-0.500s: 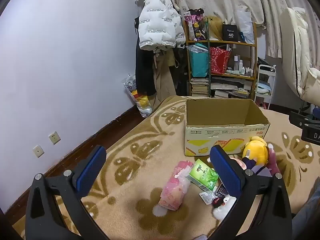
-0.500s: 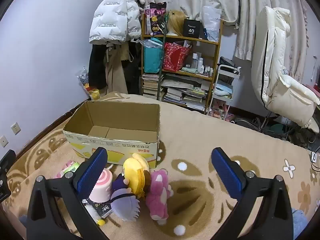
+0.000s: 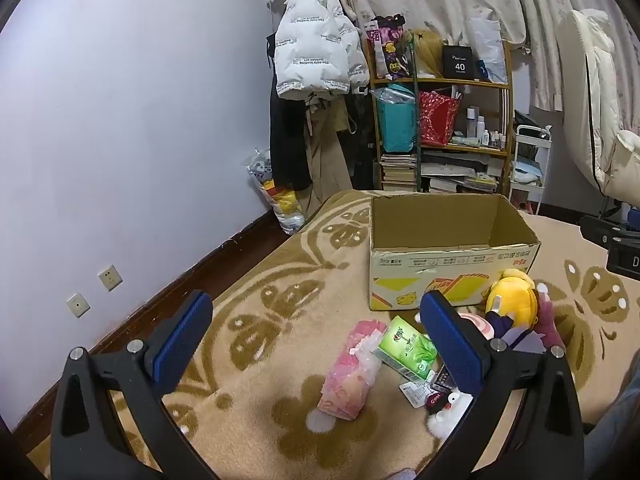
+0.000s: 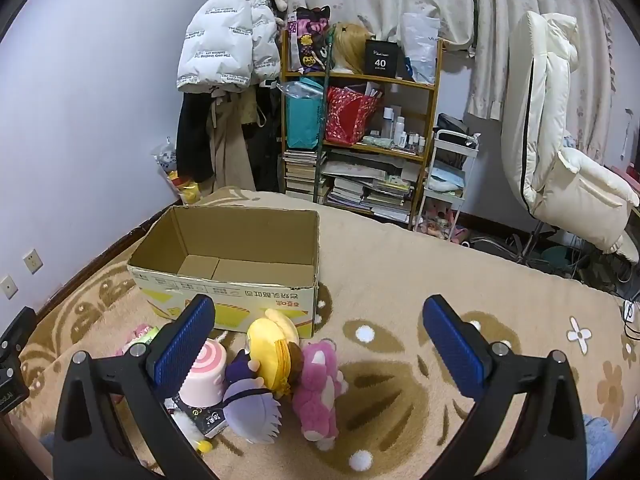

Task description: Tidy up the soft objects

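Both my left tool [image 3: 316, 344] and right tool [image 4: 319, 348] gape wide, empty. The plushies [image 4: 276, 364] lie at lower centre before the box [image 4: 224, 248]; light, squashy, I'd pinch mid-body.

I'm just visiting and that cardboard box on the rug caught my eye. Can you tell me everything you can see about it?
The cardboard box is a plain brown corrugated carton standing upright on the patterned rug, open at the top, with nothing visible inside; only its folded bottom flaps show. Its outer front is pale with yellow graphics and red lettering, and the front rim looks slightly nicked. A yellow plush lies close against its front near the right corner; whether they touch is unclear. Neither gripper touches it.
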### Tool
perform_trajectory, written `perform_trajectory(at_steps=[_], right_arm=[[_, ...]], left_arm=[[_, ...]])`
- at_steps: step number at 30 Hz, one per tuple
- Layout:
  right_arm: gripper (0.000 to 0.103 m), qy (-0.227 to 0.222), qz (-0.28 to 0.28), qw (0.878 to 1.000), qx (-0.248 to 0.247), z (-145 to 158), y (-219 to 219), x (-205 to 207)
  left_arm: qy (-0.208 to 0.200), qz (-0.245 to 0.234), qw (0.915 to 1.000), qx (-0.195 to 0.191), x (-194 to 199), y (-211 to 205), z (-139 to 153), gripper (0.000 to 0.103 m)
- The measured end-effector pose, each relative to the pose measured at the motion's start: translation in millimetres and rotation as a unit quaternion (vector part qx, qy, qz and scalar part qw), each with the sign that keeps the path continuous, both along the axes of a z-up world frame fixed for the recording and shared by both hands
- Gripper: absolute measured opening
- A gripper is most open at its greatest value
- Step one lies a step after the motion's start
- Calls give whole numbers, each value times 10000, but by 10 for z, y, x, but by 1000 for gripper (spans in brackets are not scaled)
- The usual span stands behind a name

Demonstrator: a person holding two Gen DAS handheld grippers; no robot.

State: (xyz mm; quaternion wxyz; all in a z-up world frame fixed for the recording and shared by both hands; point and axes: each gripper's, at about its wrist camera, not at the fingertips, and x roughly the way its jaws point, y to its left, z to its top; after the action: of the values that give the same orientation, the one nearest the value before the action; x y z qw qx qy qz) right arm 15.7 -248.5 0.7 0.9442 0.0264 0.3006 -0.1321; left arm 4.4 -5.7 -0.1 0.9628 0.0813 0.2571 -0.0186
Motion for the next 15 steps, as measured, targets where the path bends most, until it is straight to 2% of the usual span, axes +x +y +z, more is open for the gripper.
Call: perform_trajectory(at_steps=[15], right_arm=[[103, 8, 5, 10000, 48, 4, 7, -6]], left_arm=[[15, 6, 10000, -1, -4, 46, -33, 102]])
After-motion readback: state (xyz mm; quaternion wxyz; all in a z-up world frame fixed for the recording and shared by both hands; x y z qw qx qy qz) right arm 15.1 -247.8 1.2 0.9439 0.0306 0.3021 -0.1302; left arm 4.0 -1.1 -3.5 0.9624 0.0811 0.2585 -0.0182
